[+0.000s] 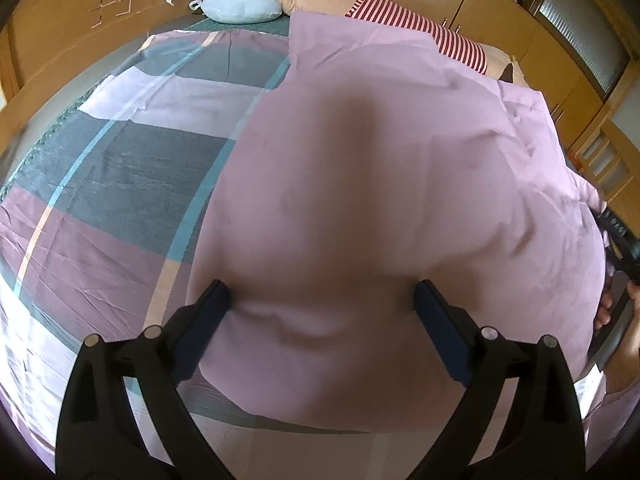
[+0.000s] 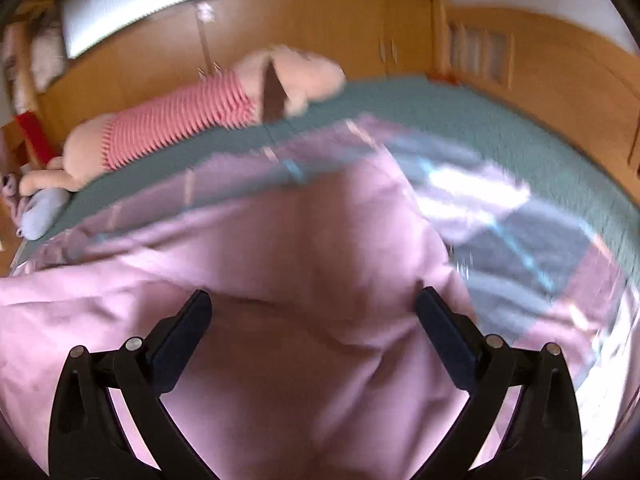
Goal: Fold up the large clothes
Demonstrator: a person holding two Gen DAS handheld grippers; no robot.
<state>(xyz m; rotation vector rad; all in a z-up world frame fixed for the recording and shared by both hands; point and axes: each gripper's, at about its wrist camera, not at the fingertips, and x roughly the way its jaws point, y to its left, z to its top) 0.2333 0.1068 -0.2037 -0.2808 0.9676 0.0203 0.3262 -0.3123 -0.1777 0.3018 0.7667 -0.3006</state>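
A large mauve-pink cloth [image 1: 380, 160] is spread over the bed, folded back over a checked grey, lilac and blue part [image 1: 140, 152]. My left gripper [image 1: 322, 304] hovers at its near edge, jaws wide apart, with a soft bulge of the pink cloth between the fingers but not pinched. In the blurred right wrist view, my right gripper [image 2: 314, 312] is open too, above the pink cloth [image 2: 280, 260], with the checked part [image 2: 540, 240] to its right. The right gripper [image 1: 624, 240] and a hand [image 1: 612, 308] also show at the cloth's right edge.
A green bed cover [image 2: 440, 108] lies under the cloth. A big plush toy in a red-striped top [image 2: 180, 120] lies along the far side, with a pale blue cushion [image 1: 240, 6] near it. Wooden wardrobes [image 2: 320, 28] line the walls behind the bed.
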